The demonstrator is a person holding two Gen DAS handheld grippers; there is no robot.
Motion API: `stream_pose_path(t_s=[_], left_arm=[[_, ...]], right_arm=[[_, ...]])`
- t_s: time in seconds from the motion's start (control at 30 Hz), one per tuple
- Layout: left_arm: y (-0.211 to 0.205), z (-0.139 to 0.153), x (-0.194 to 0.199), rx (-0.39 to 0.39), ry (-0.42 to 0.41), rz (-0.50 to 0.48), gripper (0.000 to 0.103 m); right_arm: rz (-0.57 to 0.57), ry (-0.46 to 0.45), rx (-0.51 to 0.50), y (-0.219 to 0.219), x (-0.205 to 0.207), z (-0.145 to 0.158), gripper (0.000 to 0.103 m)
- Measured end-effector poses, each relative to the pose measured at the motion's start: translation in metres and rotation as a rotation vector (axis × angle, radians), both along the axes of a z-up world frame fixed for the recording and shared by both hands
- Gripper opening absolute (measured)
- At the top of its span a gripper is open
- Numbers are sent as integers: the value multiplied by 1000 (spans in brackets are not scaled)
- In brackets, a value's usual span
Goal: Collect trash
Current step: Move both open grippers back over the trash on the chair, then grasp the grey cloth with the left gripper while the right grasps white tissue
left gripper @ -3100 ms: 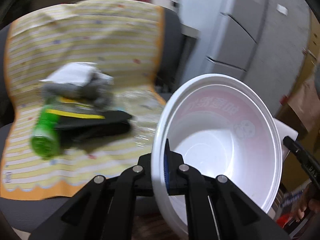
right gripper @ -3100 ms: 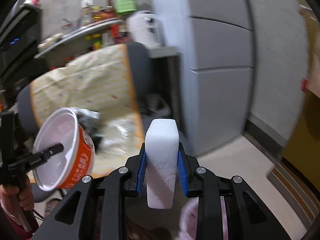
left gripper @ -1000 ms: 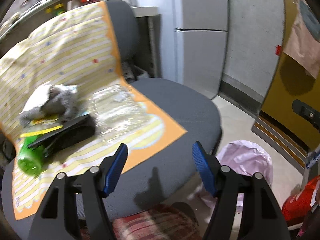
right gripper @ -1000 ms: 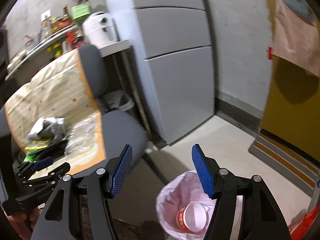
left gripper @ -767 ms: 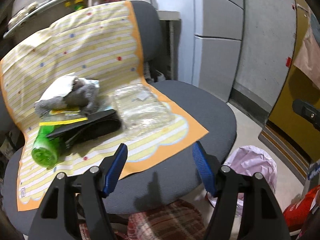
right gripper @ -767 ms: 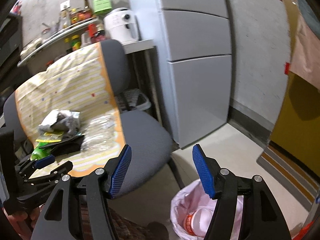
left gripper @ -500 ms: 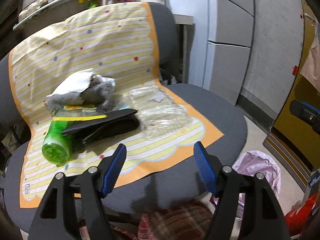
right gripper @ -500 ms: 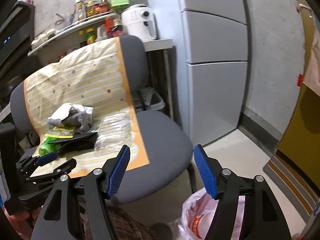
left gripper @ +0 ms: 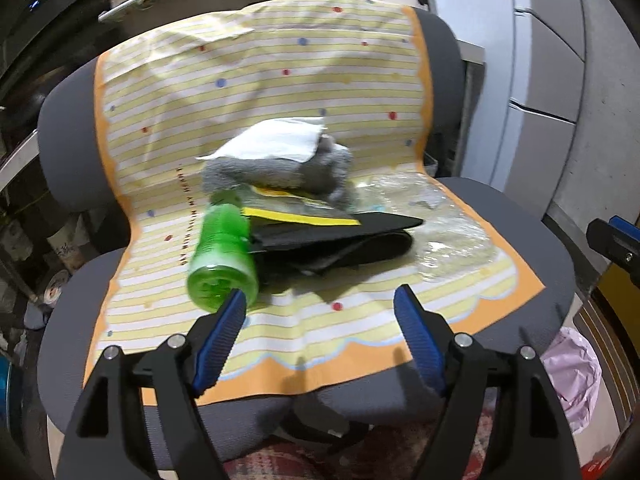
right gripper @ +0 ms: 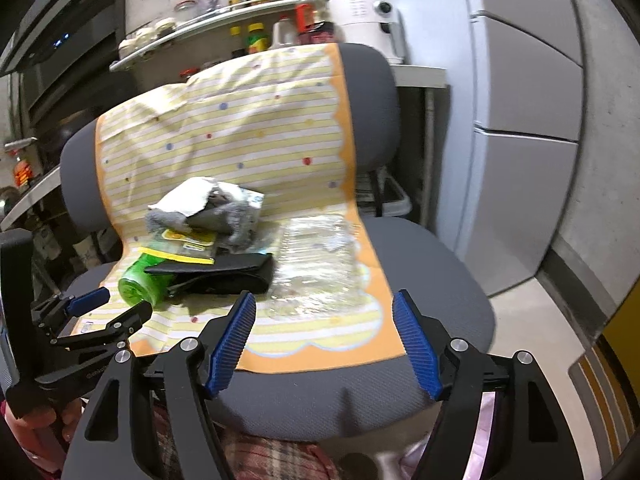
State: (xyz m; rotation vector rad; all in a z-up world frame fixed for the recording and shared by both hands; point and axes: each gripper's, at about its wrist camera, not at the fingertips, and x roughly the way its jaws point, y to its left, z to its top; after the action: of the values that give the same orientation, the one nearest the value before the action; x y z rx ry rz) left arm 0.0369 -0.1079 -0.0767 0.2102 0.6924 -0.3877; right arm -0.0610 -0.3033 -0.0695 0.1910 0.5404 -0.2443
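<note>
Green bottle (left gripper: 222,256) lies on striped cloth (left gripper: 280,80).

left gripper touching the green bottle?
Apart. Right wrist view shows the left gripper open, with striped cloth visible between its fingertips and the green bottle.

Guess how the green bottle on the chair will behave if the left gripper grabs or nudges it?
The green bottle lies on its side on the striped cloth, so a nudge would probably roll it. It looks like thin translucent plastic, likely light and apt to dent under the pads. The black pouch rests against it and may shift too.
</note>
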Motion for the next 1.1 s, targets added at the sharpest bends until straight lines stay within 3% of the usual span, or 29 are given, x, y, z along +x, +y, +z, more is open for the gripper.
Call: stream_pose_path(t_s=[0.17,0.43,0.47,0.6,0.77,0.9,0.97,1.03,1.1], left_arm=[[30,-4,21,16,7,83,77],[98,0,73,33,-2,306,77],[101,1,79,35,-3,314,77],[109,4,102,24,-3,328,77],[107,2,123,19,5,323,77],[109,-3,131,1,23,316,77],[110,-6,131,-8,29,303,77],[113,-7,130,-22,39,293,77],[117,-7,128,-38,47,294,77]], right_arm=[[63,15,-4,11,28,-4,72],[225,-11,0,33,100,3,71],[251,-24,-7,37,115,7,71],[320,-51,-16,44,171,16,45],[361,-4,-5,47,252,12,47],[358,53,38,41,291,-1,45],[389,49,68,40,294,-3,34],[448,36,102,43,294,1,5],[479,-21,92,48,283,15,1]])
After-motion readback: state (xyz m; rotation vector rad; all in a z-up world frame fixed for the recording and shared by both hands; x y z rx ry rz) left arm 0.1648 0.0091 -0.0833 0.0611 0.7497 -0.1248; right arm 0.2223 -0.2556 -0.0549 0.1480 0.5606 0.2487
